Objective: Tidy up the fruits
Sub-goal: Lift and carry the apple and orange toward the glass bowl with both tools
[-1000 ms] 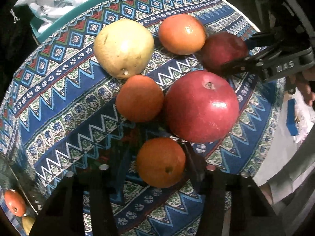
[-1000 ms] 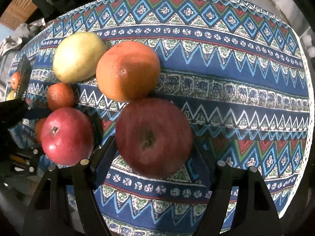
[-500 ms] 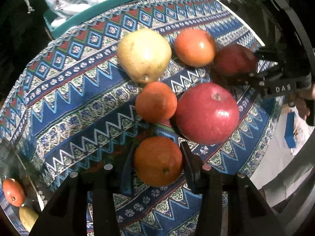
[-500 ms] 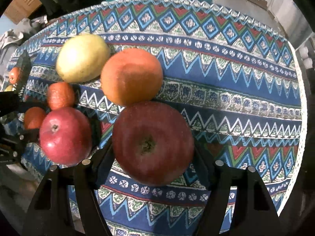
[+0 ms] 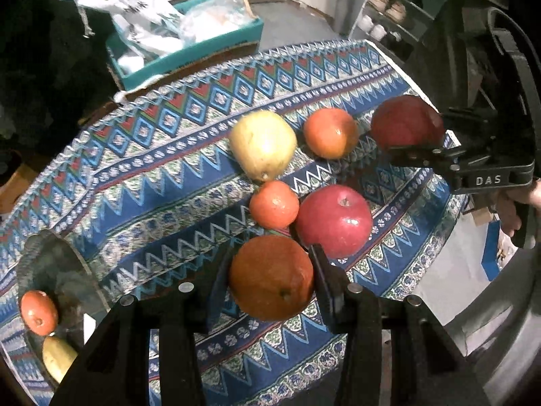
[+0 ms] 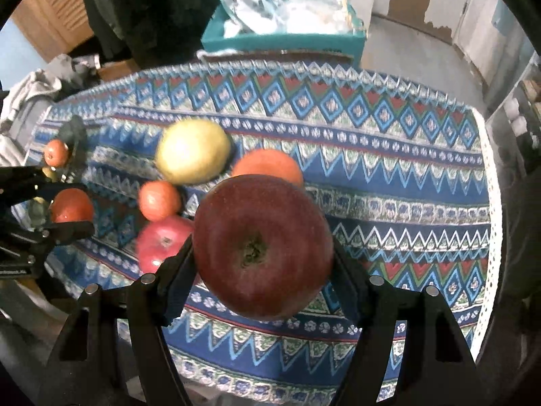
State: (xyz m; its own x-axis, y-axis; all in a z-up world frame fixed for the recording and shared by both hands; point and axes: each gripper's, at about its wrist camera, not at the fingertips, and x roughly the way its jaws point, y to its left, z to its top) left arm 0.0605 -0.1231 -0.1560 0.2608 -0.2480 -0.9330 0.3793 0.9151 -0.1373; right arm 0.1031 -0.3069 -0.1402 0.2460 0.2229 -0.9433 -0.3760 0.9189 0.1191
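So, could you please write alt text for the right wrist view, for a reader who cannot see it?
The right gripper holds a dark red apple between its two black fingers, above a blue patterned tablecloth. Behind it lie a yellow pear, two oranges and a brighter red apple; at far left, the left gripper holds another orange.

"DAS" on right claw (image 5: 410,142)

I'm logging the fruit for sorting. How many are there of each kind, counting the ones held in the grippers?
Apples: 2 — dark red apple, bright red apple
Oranges: 3 — held orange, small orange, far orange
Pears: 1 — yellow pear
Total: 6
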